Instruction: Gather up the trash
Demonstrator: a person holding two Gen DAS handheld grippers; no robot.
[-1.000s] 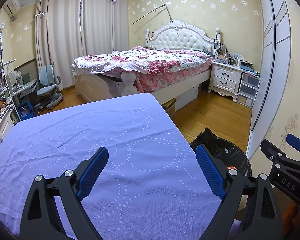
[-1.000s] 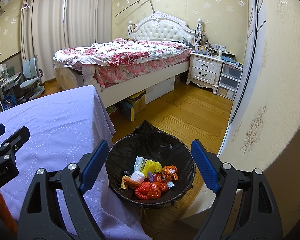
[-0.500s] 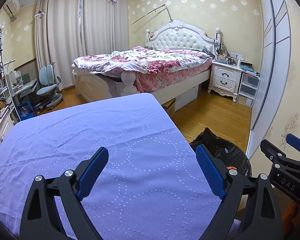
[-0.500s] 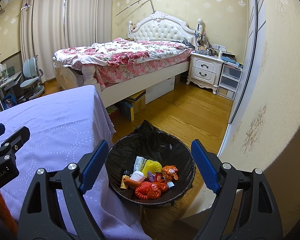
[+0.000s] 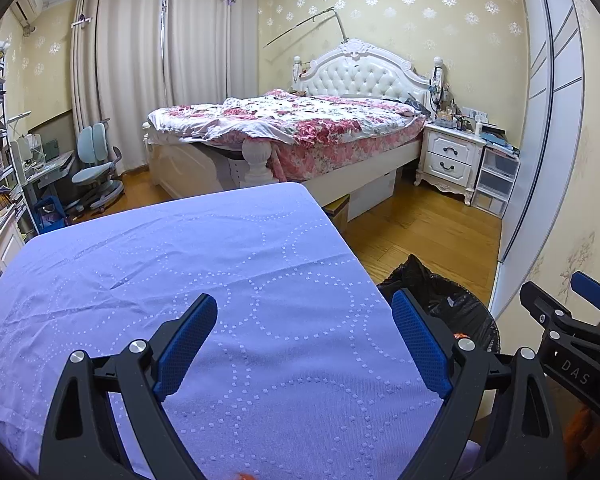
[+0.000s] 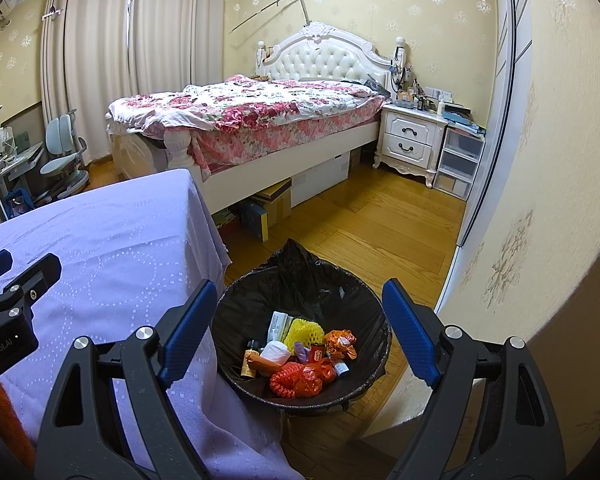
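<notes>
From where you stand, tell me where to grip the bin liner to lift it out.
Grip the liner's raised peak at the far rim, coming from above. It stands free above the bin, while the rest seems stretched tight over the rim.

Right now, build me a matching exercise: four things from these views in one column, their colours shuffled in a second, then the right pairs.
Things:
1. tablecloth
2. bin liner
3. foam fruit net
4. nightstand

Colours:
A. yellow
B. white
C. lilac
D. black

Pairs: 1-C, 2-D, 3-A, 4-B
</notes>
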